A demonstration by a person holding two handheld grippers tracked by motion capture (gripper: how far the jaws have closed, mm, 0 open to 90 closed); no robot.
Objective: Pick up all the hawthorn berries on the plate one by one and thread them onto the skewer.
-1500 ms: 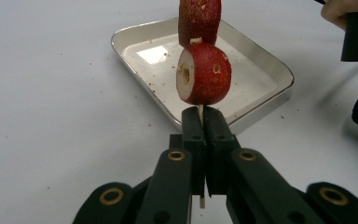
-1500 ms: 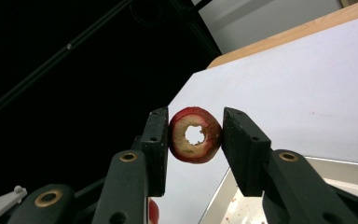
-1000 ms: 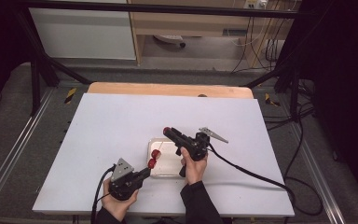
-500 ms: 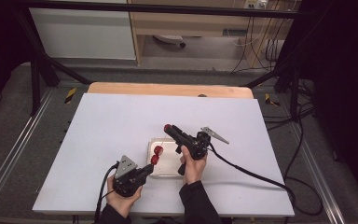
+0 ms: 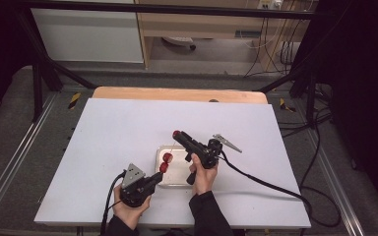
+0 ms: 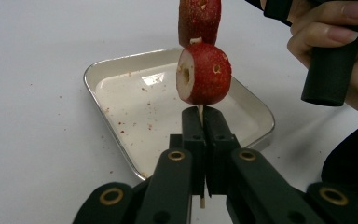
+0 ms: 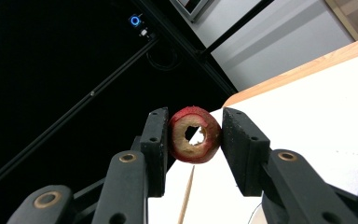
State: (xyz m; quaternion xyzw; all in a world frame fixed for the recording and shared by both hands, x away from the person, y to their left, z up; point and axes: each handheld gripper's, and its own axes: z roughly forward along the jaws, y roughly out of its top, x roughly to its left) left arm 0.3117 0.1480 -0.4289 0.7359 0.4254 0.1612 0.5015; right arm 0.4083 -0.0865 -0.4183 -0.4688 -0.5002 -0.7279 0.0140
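My left gripper (image 6: 203, 114) is shut on a thin wooden skewer (image 6: 200, 108) that stands upright. Two cored red fruits are threaded on it, the lower fruit (image 6: 204, 73) just above the jaws and the upper fruit (image 6: 199, 18) touching it. In the high view the left gripper (image 5: 160, 172) holds this skewer over the near left corner of a metal tray (image 5: 179, 172). My right gripper (image 7: 195, 133) is shut on a third red fruit ring (image 7: 195, 135) with a hole through its core. It hangs in the air above the tray's far edge, where the right gripper (image 5: 177, 134) points far-left. The skewer's tip (image 7: 186, 196) shows below this fruit.
The tray (image 6: 140, 112) holds only red crumbs and rests on a white table top (image 5: 118, 132) with a wooden strip (image 5: 177, 94) along its far edge. The right hand (image 6: 335, 60) is close to the skewer's right. Cables trail from both grippers toward the near edge.
The right gripper has risen slightly with its fruit. The left gripper and its skewer have shifted a little to the right, towards the tray.
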